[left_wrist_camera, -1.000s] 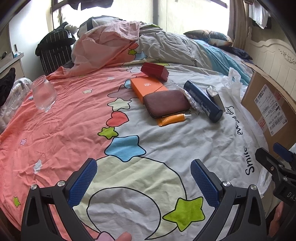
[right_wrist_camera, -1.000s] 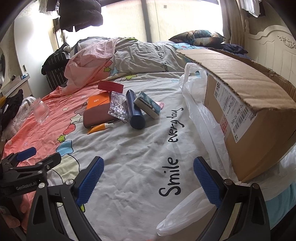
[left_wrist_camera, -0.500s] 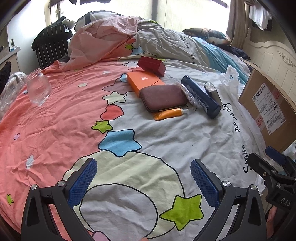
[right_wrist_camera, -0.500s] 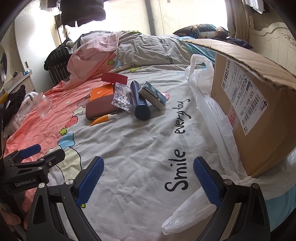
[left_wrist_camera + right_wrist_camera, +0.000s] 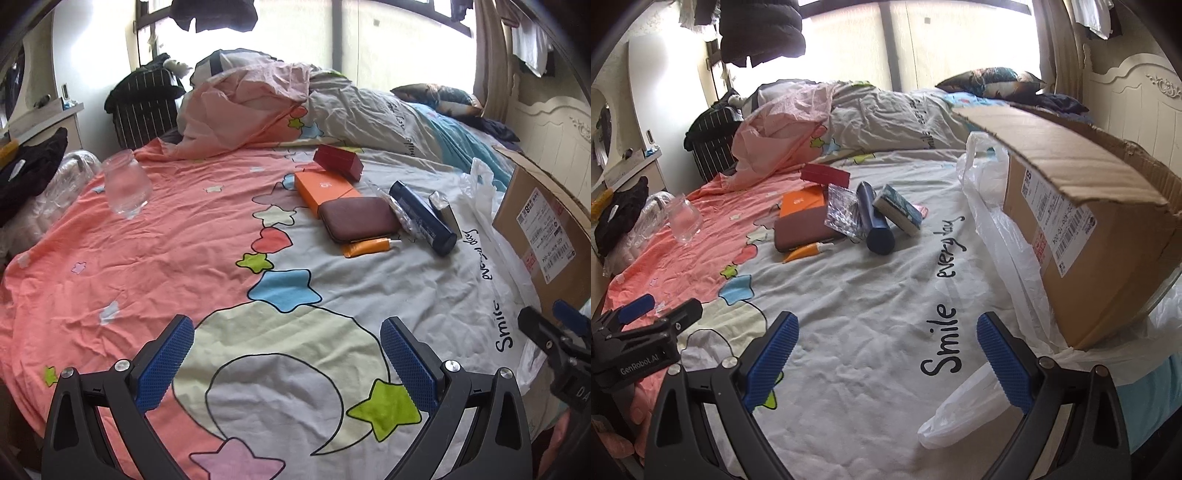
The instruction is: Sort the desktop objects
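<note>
A cluster of objects lies mid-bed: a red box, an orange box, a brown pouch, an orange tube, a dark blue bottle, a foil packet and a small teal-and-white box. A cardboard box stands at the right on a white plastic bag. My left gripper is open and empty, over the sheet near the bed's front. My right gripper is open and empty, over the word "Smile". Both are well short of the cluster.
A clear glass jar stands on the pink part of the sheet at the left. A bunched duvet lies at the back. A striped bag and a side table stand beyond the left edge.
Both grippers have tilted up and drawn back slightly, so more of the room shows. Nothing on the bed has moved and both grippers stay open.
</note>
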### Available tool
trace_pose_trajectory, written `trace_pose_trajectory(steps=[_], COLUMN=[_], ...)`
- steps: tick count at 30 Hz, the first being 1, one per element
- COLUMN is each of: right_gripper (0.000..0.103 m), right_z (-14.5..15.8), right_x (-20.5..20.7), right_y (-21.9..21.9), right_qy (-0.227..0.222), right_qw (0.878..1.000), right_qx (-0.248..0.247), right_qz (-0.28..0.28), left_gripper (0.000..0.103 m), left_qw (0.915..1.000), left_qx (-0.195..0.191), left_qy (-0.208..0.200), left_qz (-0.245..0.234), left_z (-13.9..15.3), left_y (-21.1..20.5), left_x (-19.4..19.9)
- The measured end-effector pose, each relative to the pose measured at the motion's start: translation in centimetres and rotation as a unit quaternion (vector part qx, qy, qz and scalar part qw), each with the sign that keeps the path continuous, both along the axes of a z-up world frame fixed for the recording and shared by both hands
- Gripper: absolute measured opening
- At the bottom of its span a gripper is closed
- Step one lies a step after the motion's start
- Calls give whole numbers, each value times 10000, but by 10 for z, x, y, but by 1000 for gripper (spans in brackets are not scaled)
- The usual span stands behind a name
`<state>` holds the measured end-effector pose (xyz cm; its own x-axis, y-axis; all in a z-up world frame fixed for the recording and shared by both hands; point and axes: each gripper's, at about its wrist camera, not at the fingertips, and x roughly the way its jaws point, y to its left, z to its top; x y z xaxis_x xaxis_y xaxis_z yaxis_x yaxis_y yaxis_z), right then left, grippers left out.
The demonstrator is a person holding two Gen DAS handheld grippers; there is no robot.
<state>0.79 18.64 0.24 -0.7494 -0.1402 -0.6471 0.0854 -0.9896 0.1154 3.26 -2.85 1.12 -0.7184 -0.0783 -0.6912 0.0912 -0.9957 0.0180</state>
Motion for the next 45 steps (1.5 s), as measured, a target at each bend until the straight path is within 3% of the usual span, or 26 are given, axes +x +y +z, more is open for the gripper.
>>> trace_pose_trajectory(steps=[8,23,39,45], right_gripper=[97,97,97,97], right_z=[11,4,-7,-4], right_x=[12,12,-17,-35], right_y=[-12,-17,-6,-7], right_qy=[201,108,-138,-188], right_qw=[9998,9998,9997,9994], right_qx=[56,131,65,140], right_qz=[70,118,168,260], left_gripper=[103,103,103,103], left_qw=[9996,9996,9985,9977], left_qx=[-212,-226,-302,-170], left_qy=[171,4,-170,-280], left_qz=[-119,-167,-423,-594], left_z=[13,4,-8,-13], left_y=[7,10,24,30], left_x=[20,15,-20,-44])
